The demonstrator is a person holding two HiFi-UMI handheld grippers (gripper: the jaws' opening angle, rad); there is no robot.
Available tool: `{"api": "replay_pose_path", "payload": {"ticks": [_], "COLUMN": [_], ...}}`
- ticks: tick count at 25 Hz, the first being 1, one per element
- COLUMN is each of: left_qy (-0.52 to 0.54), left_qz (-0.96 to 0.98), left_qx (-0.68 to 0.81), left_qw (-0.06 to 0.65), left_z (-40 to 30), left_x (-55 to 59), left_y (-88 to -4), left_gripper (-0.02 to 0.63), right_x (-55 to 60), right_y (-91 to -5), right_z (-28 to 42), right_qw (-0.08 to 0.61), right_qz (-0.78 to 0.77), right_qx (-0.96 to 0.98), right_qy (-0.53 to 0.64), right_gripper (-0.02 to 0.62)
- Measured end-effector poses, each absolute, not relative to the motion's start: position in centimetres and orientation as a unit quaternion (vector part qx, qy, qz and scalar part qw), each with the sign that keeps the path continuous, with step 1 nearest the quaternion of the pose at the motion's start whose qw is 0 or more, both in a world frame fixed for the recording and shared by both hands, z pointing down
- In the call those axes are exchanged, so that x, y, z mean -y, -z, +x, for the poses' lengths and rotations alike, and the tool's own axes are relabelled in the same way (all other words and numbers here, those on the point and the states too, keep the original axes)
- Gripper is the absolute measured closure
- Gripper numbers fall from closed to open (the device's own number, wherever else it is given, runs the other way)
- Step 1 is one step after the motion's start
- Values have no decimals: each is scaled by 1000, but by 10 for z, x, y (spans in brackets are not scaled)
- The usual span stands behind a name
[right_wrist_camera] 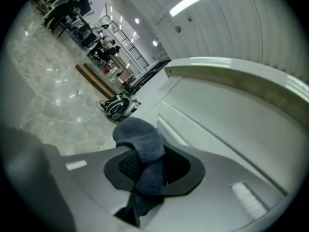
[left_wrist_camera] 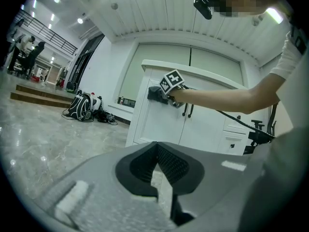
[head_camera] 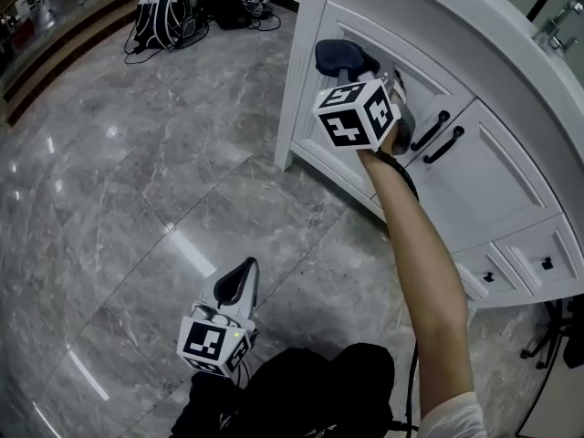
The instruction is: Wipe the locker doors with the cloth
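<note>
A dark blue cloth is pinched in my right gripper, which holds it against the upper left part of a white locker door. In the right gripper view the cloth bulges out past the jaws of the right gripper, next to the white door panel. My left gripper hangs low over the floor, well away from the doors, shut with nothing in it. From the left gripper view the cloth rests on the door at arm's length.
Two black door handles sit just right of the cloth. Small drawers follow further right, with a black stand beyond. Backpacks and cables lie on the grey marble floor at the far left.
</note>
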State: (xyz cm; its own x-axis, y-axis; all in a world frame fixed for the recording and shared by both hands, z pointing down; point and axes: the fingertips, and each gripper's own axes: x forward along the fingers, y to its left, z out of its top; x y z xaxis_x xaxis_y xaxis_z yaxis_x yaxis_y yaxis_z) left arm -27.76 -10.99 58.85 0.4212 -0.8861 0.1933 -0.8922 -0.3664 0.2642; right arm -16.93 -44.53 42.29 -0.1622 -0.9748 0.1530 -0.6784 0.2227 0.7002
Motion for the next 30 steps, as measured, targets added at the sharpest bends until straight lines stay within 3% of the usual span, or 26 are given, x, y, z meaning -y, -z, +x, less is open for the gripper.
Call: {"api": "replay_pose_path", "payload": {"ticks": [14,30], "left_qy": [1,-11], "left_qz": [822,817], "left_qx": [542,546], "left_qw": [173,185], "left_z": [-290,-301], "left_x": [113,121], "left_y": [-595,-610], "left_gripper": [604,604], "right_x": [459,467], "right_y": [-353,-509], "right_z": [-209,-231], "right_qw": [268,347], "right_qz": [577,529], "right_qx": [710,728], "right_qy": [302,264], "right_gripper": [509,509]}}
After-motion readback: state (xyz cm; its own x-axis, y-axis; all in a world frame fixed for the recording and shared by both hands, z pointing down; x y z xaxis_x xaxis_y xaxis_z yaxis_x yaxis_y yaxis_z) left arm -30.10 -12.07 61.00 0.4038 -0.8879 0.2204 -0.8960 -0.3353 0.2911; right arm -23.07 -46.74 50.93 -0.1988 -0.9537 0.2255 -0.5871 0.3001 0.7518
